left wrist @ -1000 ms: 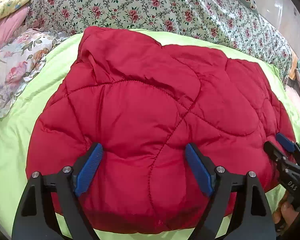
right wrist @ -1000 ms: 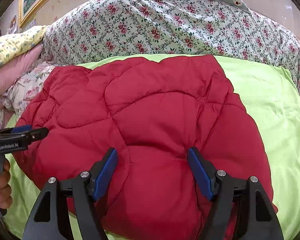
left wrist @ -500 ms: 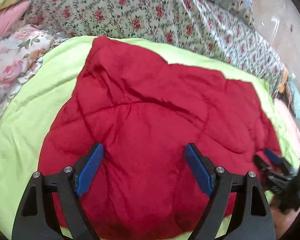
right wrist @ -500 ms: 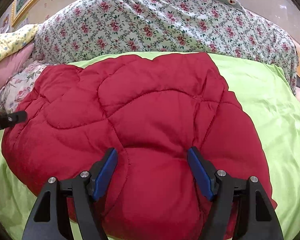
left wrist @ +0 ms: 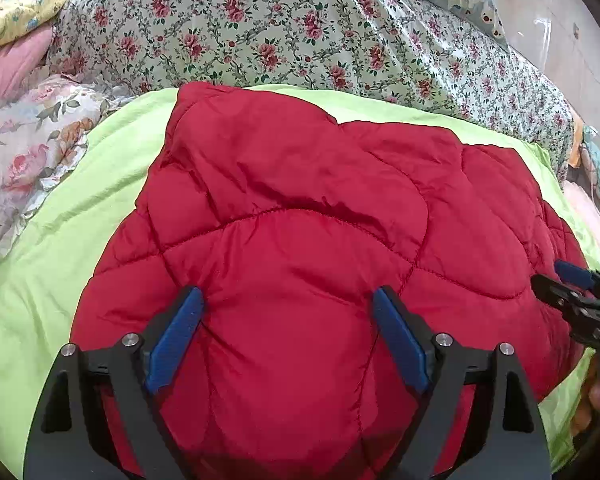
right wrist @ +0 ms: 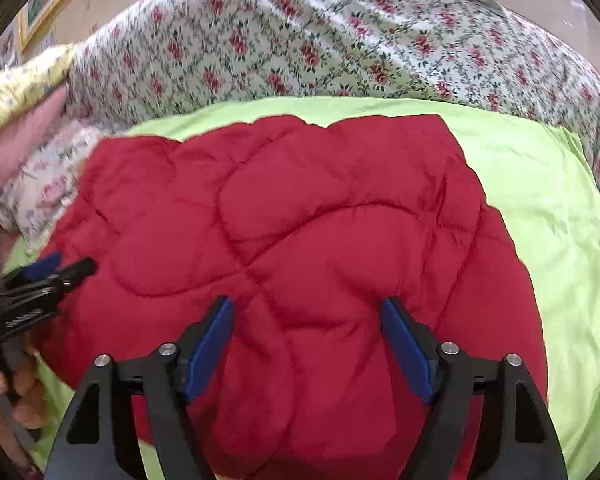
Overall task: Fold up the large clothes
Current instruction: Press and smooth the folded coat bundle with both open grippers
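Bedding fills the background: a lime-green sheet (left wrist: 47,280) covers the bed, with a rose-patterned floral quilt (left wrist: 259,28) heaped along its far side. On the sheet lies the task's thing, a red quilted padded garment (left wrist: 300,220), puffy and already doubled into a rough bundle.

Over the near edge of the garment hangs the left gripper (left wrist: 287,336), its blue-padded jaws spread wide with the red fabric seen between them but no pad pressing on it. To the right of it, at the garment's right rim, the right gripper (right wrist: 306,340) hangs the same way; its jaws are opening, red fabric showing between them, not pinched. Left of the garment a rose-print pillow (left wrist: 23,160) rests on the sheet.

Both grippers point steeply downward at the garment's near half, side by side. In the right wrist view, fingers (right wrist: 19,396) of the person's hand curl round the left tool's handle.

The step in hand looks like the release after a fold, or the pause before the next one. A further fold would call for each gripper to find an edge or corner, close on a good thickness of the slippery padding, and lift both sides together so the bulk does not spring open.
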### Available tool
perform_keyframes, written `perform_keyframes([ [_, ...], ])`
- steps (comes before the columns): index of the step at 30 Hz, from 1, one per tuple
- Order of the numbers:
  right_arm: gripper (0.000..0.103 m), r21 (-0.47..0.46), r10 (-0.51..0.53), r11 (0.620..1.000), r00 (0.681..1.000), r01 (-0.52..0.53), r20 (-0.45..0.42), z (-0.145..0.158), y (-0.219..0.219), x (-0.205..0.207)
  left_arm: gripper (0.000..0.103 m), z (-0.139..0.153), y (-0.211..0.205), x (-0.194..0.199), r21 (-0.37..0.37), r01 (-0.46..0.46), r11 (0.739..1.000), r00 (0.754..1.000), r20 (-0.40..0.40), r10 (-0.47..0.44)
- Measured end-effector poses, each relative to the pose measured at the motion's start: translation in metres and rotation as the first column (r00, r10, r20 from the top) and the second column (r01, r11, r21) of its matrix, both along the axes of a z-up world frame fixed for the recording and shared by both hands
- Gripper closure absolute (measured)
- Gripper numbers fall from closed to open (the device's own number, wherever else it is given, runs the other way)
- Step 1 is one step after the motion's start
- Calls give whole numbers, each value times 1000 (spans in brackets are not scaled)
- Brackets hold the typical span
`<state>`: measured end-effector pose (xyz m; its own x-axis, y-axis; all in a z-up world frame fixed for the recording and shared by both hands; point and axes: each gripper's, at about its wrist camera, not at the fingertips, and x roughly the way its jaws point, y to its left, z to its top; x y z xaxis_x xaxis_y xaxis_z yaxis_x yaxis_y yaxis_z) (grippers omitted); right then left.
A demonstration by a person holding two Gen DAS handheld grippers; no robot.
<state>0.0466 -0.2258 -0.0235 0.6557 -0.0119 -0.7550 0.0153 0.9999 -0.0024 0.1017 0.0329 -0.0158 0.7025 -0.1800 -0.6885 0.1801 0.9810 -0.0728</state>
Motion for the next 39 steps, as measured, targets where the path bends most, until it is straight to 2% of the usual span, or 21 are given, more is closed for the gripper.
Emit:
perform_keyframes([
  [5, 19, -4, -3, 1000, 1000, 3, -18, -8, -24, 24, 16, 15, 1, -1, -74, -14, 997, 1000, -3, 14],
  [8, 19, -6, 8, 1000, 1000, -8, -25, -7, -29, 32, 16, 20, -11, 12, -29, -20, 999, 999, -29, 19],
  [12, 19, 33, 18, 999, 1000, -18, -3, -7, -35, 32, 16, 3, -20, 31, 17, -42, 999, 996, -77, 44],
  [16, 19, 50, 15, 999, 1000, -16, 22, -9, -37, 26, 15, -3, -18, 24, 21, -39, 999, 998, -45, 40],
  [25, 19, 5, 11, 1000, 999, -11, 37, -10, -32, 25, 13, -7, -18, 28, 25, -4, 1000, 1000, -9, 5],
  [31, 17, 0, 4, 1000, 995, -4, 98, 7, -24, 10, 13, -10, -16, 33, 13, 2, 1000, 1000, -18, -2],
  [34, 17, -52, 14, 999, 998, -11, 56, -6, -17, 19, 13, -9, -16, 32, 14, 2, 1000, 1000, -17, -2],
  [39, 17, -70, 5, 998, 998, -2, 55, -12, -18, 25, 13, -8, -16, 30, 19, 2, 1000, 1000, -22, -1],
])
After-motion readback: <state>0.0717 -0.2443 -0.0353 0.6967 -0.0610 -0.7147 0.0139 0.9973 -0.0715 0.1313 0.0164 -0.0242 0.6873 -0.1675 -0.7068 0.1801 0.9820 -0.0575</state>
